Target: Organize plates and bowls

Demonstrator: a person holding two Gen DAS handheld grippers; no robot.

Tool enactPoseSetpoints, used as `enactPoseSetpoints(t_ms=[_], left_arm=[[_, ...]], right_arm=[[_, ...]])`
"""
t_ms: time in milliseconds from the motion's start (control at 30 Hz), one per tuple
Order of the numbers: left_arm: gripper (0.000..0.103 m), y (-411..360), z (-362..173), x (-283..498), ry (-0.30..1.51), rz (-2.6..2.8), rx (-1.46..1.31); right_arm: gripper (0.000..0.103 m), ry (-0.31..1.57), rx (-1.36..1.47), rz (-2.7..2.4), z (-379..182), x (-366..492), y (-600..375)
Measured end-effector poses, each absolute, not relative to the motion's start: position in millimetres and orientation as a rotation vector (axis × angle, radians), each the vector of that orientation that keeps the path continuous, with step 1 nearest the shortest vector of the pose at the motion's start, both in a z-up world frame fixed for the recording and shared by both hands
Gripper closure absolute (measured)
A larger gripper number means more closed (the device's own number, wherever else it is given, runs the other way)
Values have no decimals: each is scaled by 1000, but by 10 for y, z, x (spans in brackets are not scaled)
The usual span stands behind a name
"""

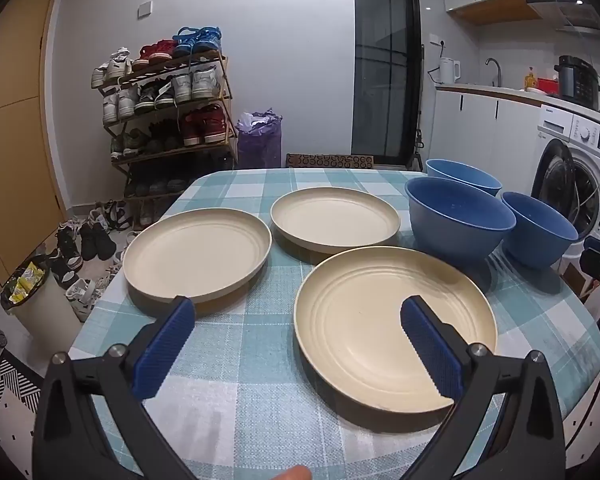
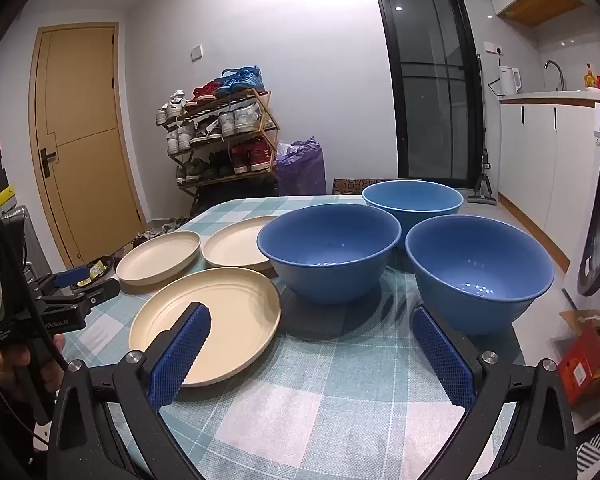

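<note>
Three cream plates lie apart on the checked tablecloth: a near one (image 1: 396,332) (image 2: 220,320), a left one (image 1: 198,254) (image 2: 160,256) and a far one (image 1: 334,220) (image 2: 236,246). Three blue bowls stand upright at the right: a middle one (image 1: 458,216) (image 2: 328,248), a far, lighter one (image 1: 462,174) (image 2: 412,200) and a right one (image 1: 538,226) (image 2: 480,268). My left gripper (image 1: 298,312) hangs open above the near plate's left rim, holding nothing. My right gripper (image 2: 310,320) is open and empty, in front of the bowls. The left gripper (image 2: 76,280) also shows at the table's left edge.
The table (image 1: 260,400) has a rounded near-right edge. A shoe rack (image 1: 168,108) and purple bag (image 1: 260,140) stand beyond it, a bin (image 1: 32,292) and loose shoes at the left, a washing machine (image 1: 580,184) at the right. A hand (image 2: 40,364) holds the left gripper.
</note>
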State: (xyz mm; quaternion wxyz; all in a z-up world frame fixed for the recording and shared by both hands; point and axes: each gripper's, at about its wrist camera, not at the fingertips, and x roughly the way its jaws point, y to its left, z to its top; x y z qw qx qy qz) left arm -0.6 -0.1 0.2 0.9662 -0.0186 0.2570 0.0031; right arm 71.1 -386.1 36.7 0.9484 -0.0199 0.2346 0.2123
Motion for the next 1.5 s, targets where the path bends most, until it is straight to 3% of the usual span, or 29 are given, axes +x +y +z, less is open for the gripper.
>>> enactPoseSetpoints(t_ms=[1500], left_arm=[[0,-58,38,-7,529,-34,-30]], right_arm=[[0,469,-53,444,391,660,-3803]])
